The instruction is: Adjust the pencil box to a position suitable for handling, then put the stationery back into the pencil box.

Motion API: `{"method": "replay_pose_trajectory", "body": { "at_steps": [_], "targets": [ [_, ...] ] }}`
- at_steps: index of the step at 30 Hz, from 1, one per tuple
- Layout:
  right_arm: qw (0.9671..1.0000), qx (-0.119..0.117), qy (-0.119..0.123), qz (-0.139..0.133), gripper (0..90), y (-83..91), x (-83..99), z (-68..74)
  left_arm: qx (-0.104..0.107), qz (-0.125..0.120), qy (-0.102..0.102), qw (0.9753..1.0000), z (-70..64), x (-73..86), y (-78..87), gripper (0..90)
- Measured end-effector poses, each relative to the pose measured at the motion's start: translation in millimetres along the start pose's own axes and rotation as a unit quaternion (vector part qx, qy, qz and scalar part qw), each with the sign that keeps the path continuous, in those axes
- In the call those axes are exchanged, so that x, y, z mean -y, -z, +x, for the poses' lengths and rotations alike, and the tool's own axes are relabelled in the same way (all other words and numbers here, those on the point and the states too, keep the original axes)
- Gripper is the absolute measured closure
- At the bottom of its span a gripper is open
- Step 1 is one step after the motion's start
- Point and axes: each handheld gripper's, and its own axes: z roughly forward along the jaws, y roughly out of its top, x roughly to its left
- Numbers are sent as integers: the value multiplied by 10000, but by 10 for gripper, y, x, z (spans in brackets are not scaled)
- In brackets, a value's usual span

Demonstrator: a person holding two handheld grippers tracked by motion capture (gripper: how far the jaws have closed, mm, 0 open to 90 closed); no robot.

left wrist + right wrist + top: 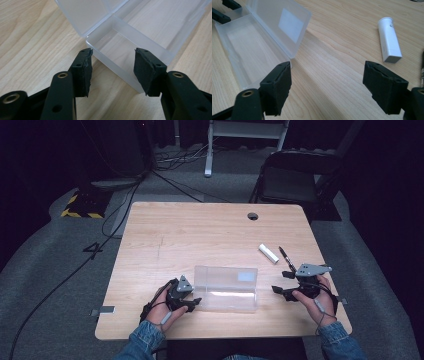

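A clear plastic box [226, 289] lies open in the middle of the wooden table [200, 230], its lid [284, 25] folded back with a white label on it. My left gripper [194, 303] is open at the box's left end; in the left gripper view its gripper [113, 72] straddles a near corner of the box [130, 37] without touching it. Right of the box, my right gripper [281, 282] is open and holds nothing, as its gripper [327, 87] shows over bare wood. A white tube [268, 253] [389, 40] and a black pen [287, 259] lie just beyond it.
A round cable hole [253, 216] sits near the table's far edge. Behind the table stand a dark folding chair [292, 175] and a white frame [210, 150]. Cables cross the grey floor at left, near a yellow-black striped base [82, 205].
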Motion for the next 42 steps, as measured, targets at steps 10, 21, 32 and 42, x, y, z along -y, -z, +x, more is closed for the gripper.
{"method": "replay_pose_trajectory", "body": {
  "at_steps": [10, 21, 32, 42],
  "targets": [
    [9999, 98, -73, -49, 237, 42, 15, -60, 171, 82, -202, 9996, -214, -2, -4, 452],
    [9997, 202, -156, -44, 234, 72, 25, -121, -22, -255, -5, 9997, -210, -34, 117, 283],
    [9989, 366, -265, -151, 230, 131, -32, -226, -299, -279, 311, 9987, -125, 17, 146, 297],
    [9981, 458, -349, -230, 230, 181, -70, -301, -330, -331, 317, 9984, -107, 16, 123, 303]
  ]
}}
